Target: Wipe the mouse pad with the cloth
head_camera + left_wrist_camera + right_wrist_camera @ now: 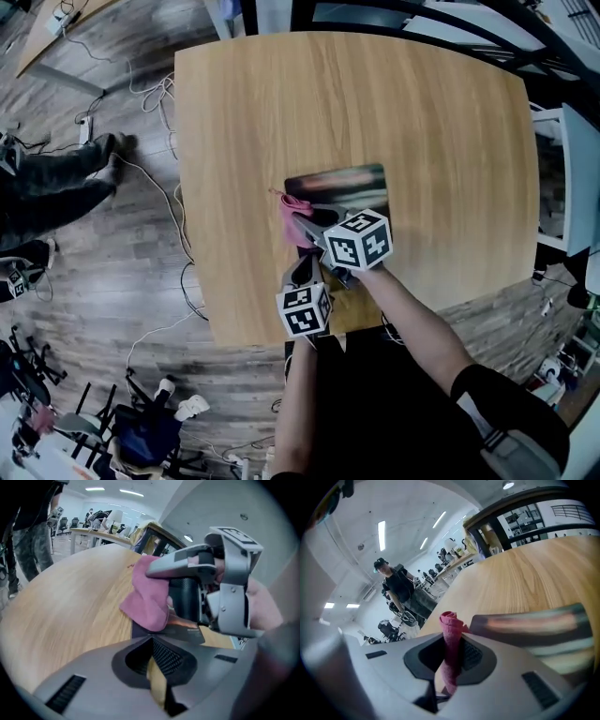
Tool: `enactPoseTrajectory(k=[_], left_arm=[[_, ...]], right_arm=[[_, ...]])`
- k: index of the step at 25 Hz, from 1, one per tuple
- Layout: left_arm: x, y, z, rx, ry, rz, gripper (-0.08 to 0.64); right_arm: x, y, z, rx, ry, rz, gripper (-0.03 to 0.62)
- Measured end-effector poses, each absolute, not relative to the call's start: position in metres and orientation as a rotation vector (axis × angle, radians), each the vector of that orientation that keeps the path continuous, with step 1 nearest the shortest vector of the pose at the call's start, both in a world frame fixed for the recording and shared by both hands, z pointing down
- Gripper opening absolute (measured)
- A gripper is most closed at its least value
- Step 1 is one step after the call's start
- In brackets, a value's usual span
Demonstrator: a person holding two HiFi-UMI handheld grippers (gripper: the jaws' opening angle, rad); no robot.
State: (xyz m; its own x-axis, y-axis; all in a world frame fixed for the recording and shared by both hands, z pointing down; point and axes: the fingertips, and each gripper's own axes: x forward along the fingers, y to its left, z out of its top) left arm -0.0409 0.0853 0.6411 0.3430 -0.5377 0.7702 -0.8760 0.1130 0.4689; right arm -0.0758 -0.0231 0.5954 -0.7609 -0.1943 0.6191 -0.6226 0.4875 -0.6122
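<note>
Cloth [450,620] clamped in right claw [448,660], at mouse pad [534,625] edge, left claw [157,667] seemingly closed

An open office: long desks [96,535], office chairs [389,629], ceiling strip lights [382,535].

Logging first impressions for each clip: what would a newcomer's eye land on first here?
The pink cloth, pinched in the right tongs, stands out against the left edge of the dark pad. The pad lies toward the near side of a big wooden table, with the left tongs close by its near edge, holding nothing.
</note>
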Motion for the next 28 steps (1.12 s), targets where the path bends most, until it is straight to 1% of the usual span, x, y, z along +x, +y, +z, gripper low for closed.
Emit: enactPoseTrajectory(k=[7,18,28], left_arm=[[-0.04,0.085,0.643,1.559,-1.348,0.385,0.023],[-0.047,0.084,0.645,1.496,-1.363,0.357,0.023],[-0.044,0.082,0.646,1.477,-1.361,0.353,0.023]], right_arm=[[-0.071,-0.026,0.631,0.718,-2.18,1.117,0.064],[-0.069,-0.033,0.633,0.737,-2.161,1.032,0.066],[-0.041,-0.043,0.637,0.778,-2.135,1.021,0.066]])
